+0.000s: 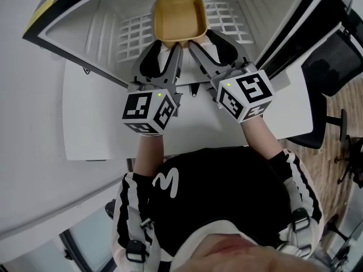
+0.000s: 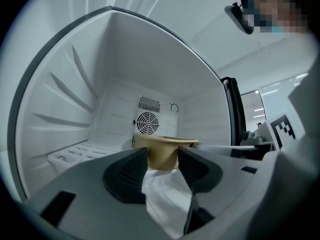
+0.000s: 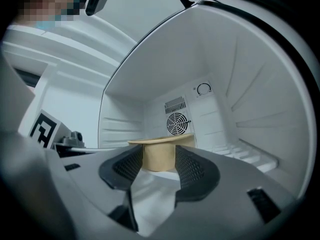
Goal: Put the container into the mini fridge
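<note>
A tan square container (image 1: pixel 178 16) sits on the white wire shelf (image 1: pixel 129 35) inside the mini fridge, close to the back wall. Both grippers point into the fridge side by side, their tips at the container's front rim. My left gripper (image 1: pixel 174 49) is open; in the left gripper view the container (image 2: pixel 162 151) shows just beyond the gap between the dark pads (image 2: pixel 127 176), with nothing between them. My right gripper (image 1: pixel 194 47) is also open, and the container (image 3: pixel 159 156) stands past its fingertips in the right gripper view.
The fridge's back wall carries a round fan grille (image 2: pixel 147 122) and a dial (image 3: pixel 203 89). Ribbed white side walls close in on both sides. The fridge stands on a white table (image 1: pixel 96 123). A black office chair (image 1: pixel 334 78) is at the right.
</note>
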Motion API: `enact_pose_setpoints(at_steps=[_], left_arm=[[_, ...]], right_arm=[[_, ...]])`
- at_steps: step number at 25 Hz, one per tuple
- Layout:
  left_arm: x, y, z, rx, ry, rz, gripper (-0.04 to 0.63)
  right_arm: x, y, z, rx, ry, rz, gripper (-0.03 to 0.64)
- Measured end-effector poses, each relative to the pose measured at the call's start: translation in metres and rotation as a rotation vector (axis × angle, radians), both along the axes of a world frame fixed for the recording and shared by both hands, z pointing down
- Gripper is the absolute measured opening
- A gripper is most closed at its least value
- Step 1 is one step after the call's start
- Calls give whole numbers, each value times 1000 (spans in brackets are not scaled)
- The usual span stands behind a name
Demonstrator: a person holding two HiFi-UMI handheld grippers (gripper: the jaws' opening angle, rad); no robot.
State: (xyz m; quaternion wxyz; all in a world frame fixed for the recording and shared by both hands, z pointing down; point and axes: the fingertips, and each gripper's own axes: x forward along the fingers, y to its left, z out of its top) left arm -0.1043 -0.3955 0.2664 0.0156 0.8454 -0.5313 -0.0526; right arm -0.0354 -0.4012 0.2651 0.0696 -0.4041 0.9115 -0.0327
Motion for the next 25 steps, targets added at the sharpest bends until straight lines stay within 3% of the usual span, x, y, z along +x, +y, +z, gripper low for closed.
enact_pose_setpoints(at_steps=[14, 19, 25], left_arm=[[-10, 9, 5, 9, -18, -62, 196], [-6, 19, 6, 25, -49, -57, 196], [-3, 33, 9, 27, -30, -54, 196]], right_arm=[[6, 9, 1, -10, -33, 6, 209], [7, 17, 4, -10, -34, 5, 209], [6, 30, 6, -10, -37, -2, 209]])
